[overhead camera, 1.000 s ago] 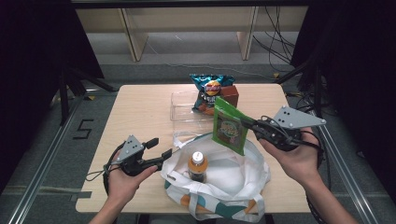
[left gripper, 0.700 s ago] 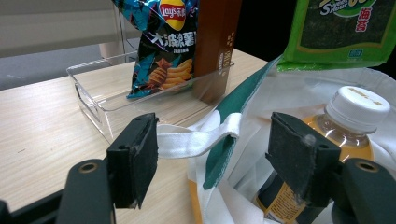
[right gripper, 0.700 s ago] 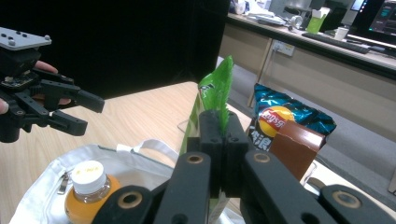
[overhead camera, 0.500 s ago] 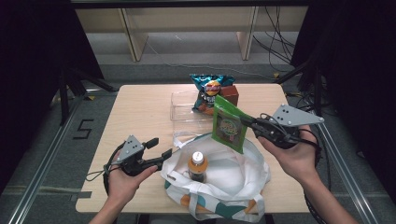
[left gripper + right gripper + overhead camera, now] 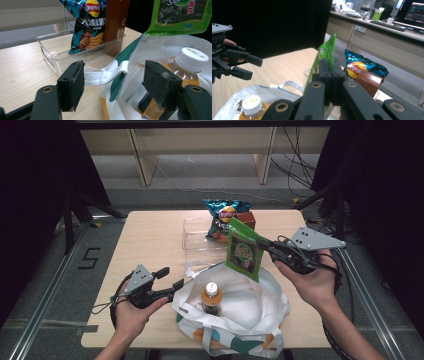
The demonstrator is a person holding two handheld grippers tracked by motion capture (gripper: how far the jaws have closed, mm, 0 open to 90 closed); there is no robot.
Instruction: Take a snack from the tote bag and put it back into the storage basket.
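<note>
While my right gripper (image 5: 267, 247) pinches the green packet (image 5: 244, 251) above the bag (image 5: 260, 307), my left gripper (image 5: 172, 281) waits wide at its handle (image 5: 105, 75). Next I'd lower the packet beside the bottle (image 5: 212, 297).

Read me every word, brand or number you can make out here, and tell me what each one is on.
"Lay's", with Chinese characters below that I cannot read surely: on the blue chip bag.
"海苔": on the green packet; its top line is cut off.
"5": marked on the floor.
Print on the bottle cap, the bottle label and the brown box: too small or blurred.
</note>
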